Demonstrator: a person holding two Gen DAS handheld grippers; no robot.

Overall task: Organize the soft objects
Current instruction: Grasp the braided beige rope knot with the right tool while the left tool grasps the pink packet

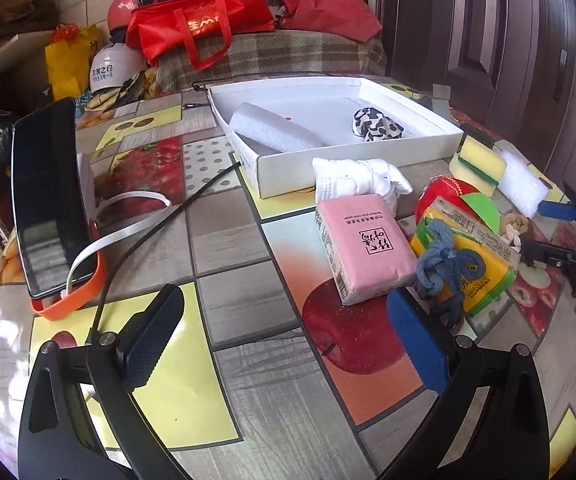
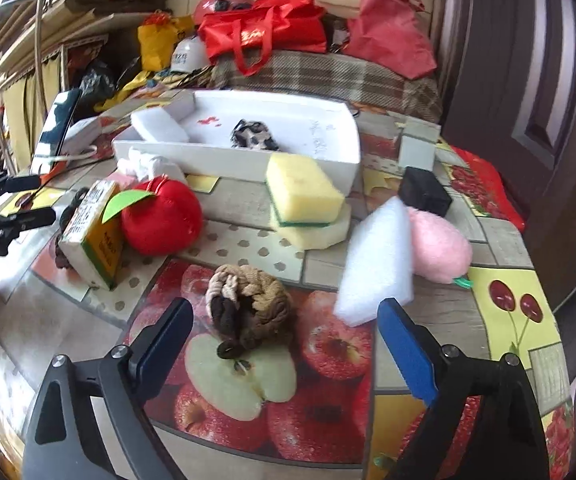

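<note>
A white box (image 1: 387, 148) (image 2: 216, 158) at the table's back holds a white foam block (image 1: 272, 132) (image 2: 160, 126) and a black-and-white cloth (image 1: 375, 124) (image 2: 254, 136). In front lie a white cloth (image 1: 355, 180), a pink tissue pack (image 1: 363, 248), a yellow pack (image 1: 475, 256) (image 2: 96, 236), a blue-grey knotted rope (image 1: 443, 268), a red plush apple (image 2: 160, 216), a yellow sponge (image 2: 301, 192) and a brown knotted rope (image 2: 248, 312). My left gripper (image 1: 284, 340) is open, just short of the pink pack. My right gripper (image 2: 288, 344) is open around the brown rope.
A phone (image 1: 48, 196) stands in an orange holder at the left, with black and white cables beside it. A white foam slab (image 2: 375, 264), a pink plush (image 2: 439, 248) and a black box (image 2: 423, 192) lie at the right. Bags and helmets are piled behind the table.
</note>
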